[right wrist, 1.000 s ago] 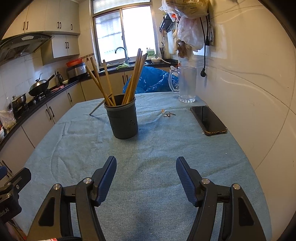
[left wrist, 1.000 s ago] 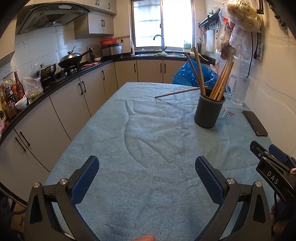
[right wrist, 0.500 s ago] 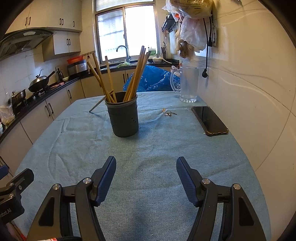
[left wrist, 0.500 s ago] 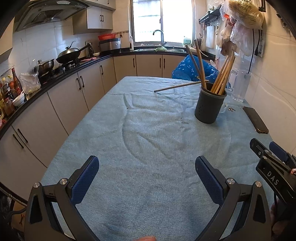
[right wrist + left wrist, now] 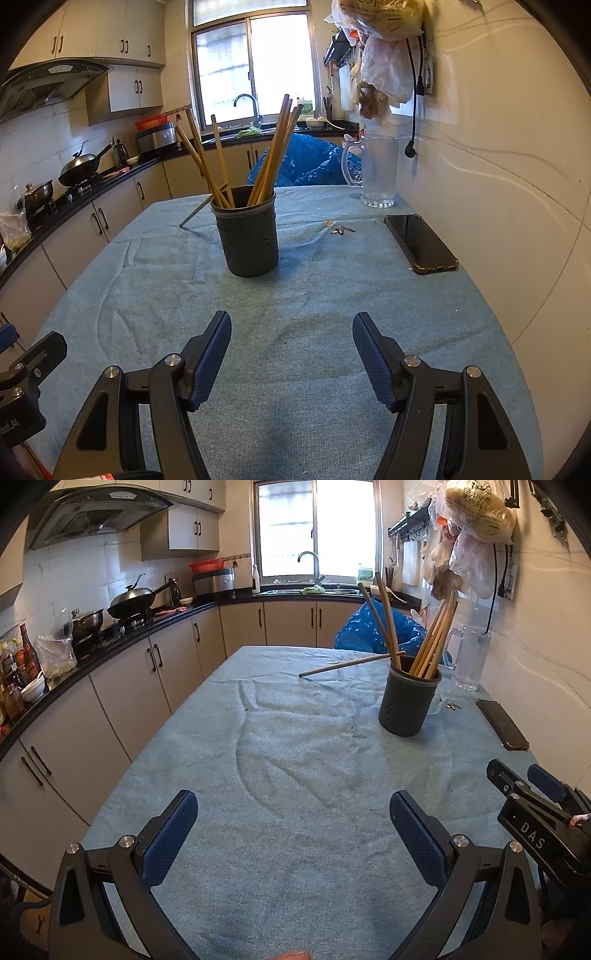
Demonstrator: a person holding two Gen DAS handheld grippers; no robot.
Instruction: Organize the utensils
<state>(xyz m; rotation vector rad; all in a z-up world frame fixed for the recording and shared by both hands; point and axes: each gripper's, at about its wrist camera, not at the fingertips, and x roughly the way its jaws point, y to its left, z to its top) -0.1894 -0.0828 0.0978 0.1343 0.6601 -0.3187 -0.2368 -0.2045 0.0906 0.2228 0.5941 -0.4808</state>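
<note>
Sitting idle: nothing's really changed over the last second, so tidying hasn't moved on
counter [image 5: 295, 775]: blue cloth fills the frame, mostly bare
holder [image 5: 245, 236]: dark cup at centre, chopsticks [image 5: 273, 147] upright inside
stray chopstick [image 5: 347, 663]: lying flat behind the holder, upper middle, probably next
left hand-held gripper [image 5: 293, 821]: jaws apart, empty
right hand-held gripper [image 5: 291, 343]: same, wide and empty

Wooden chopsticks [image 5: 273, 155] lean in a dark holder [image 5: 247, 236]; one chopstick [image 5: 351, 663] lies behind.
</note>
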